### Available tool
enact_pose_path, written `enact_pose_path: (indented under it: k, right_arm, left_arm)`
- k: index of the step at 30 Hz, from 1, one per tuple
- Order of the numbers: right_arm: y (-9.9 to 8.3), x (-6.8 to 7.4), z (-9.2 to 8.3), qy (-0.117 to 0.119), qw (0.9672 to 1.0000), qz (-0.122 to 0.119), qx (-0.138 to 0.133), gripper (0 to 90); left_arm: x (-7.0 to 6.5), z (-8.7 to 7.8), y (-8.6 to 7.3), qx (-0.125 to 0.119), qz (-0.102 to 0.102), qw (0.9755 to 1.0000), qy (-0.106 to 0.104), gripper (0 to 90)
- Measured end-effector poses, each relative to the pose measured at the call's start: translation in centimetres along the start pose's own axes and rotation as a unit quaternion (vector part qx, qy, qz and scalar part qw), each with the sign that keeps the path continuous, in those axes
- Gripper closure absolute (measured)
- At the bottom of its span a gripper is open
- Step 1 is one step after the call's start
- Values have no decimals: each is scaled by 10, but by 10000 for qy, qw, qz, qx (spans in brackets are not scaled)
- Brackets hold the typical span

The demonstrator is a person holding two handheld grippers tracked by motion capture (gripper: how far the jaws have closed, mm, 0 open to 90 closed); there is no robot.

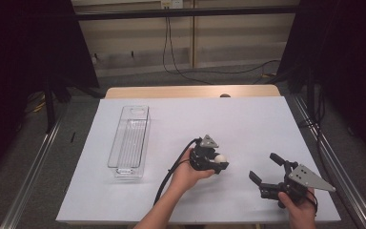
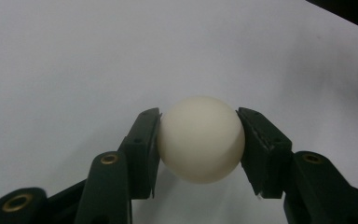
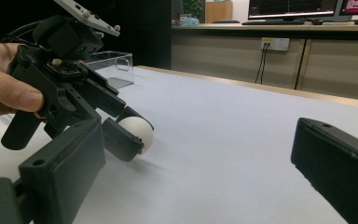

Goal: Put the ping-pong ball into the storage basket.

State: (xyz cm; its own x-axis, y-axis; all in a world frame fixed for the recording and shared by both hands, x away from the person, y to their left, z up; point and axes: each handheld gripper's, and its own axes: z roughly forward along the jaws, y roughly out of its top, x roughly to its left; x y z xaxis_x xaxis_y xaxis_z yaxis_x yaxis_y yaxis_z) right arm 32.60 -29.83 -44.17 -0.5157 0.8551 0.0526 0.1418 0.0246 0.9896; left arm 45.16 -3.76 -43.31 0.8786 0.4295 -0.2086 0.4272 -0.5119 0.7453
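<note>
The left claw (image 2: 199, 140) is clenched on a small, smooth, cream-white ball (image 2: 200, 138): in the left gripper view both black pads press against the ball's sides, one on each flank, and the ball bulges out between them. In the high view the ball (image 1: 219, 159) sits at the tip of the left claw (image 1: 218, 163), near the middle of the white paper-covered surface (image 1: 248, 119), low over it; whether it still touches the sheet cannot be told, though the right gripper view shows the ball (image 3: 137, 132) just above or on the surface with a soft shadow beneath.

The right claw (image 1: 262, 167) rests nearer the front right of the surface, its jaws spread wide with nothing between them.

The step in hand looks like the pick-up itself: the grasp is made, the carry not yet begun. A clear, long, rectangular plastic bin (image 1: 129, 140) stands well apart to the left, and it is the likely destination. The next move probably calls for lifting the ball clear, carrying it left over the bin's rim, and releasing it gently, since so round a thing may bounce or roll.
</note>
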Motion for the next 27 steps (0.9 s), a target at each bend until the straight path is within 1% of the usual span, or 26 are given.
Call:
enact_pose_path:
  k: [2, 3, 4, 5, 7, 8, 10, 12, 13, 15, 17, 20, 22, 23, 24, 26, 27]
  right_arm:
    - [0, 0, 0, 3, 10000, -2, 2, 25]
    - [0, 0, 0, 3, 10000, -2, 1, 25]
    - [0, 0, 0, 1, 10000, 3, 1, 25]
    - [0, 0, 0, 16, 10000, 2, 17, 25]
    - [0, 0, 0, 12, 10000, -6, 10, 25]
    - [0, 0, 0, 17, 10000, -4, 14, 25]
    - [0, 0, 0, 8, 10000, 10, 4, 25]
    - [0, 0, 0, 11, 10000, 11, 20, 25]
    - [0, 0, 0, 1, 10000, 15, 9, 25]
    - [0, 0, 0, 6, 10000, 7, 7, 25]
    - [0, 0, 0, 5, 10000, 4, 5, 25]
    - [0, 0, 0, 14, 10000, 4, 15, 25]
    - [0, 0, 0, 10, 10000, 15, 14, 25]
    - [0, 0, 0, 12, 10000, 1, 20, 25]
    - [0, 0, 0, 7, 10000, 16, 17, 25]
    - [0, 0, 0, 12, 10000, 5, 21, 25]
    - [0, 0, 0, 10, 10000, 6, 21, 25]
  left_arm:
    - [1, -1, 0, -35, 22, 10000, -7, 512]
    - [0, -1, -1, -88, -28, 10000, -4, 512]
    - [-1, -2, 0, -46, -19, 9999, 127, 512]
    - [1, -4, 0, 52, 9, 10000, 23, 512]
    - [2, -4, 0, -26, -9, 10000, -1, 512]
    - [2, -4, -1, -50, -31, 10000, 3, 512]
    - [3, -6, -1, -5, -33, 10000, 40, 512]
    - [3, -7, -1, 8, -45, 10000, 29, 512]
    - [3, -6, -1, -48, -43, 10000, 31, 512]
    - [4, -8, -1, 30, -8, 10000, 39, 512]
    - [4, -9, -2, 40, -6, 10000, 51, 512]
    - [4, -10, -2, 54, -27, 10000, 48, 512]
    - [5, -10, -3, 2, -48, 10000, 52, 512]
    - [4, -11, -3, 11, -93, 9999, 74, 512]
    - [5, -11, -3, 6, -82, 10000, 56, 512]
    - [5, -13, -3, 46, -57, 9999, 96, 512]
    - [6, -13, -3, 27, -64, 9999, 105, 512]
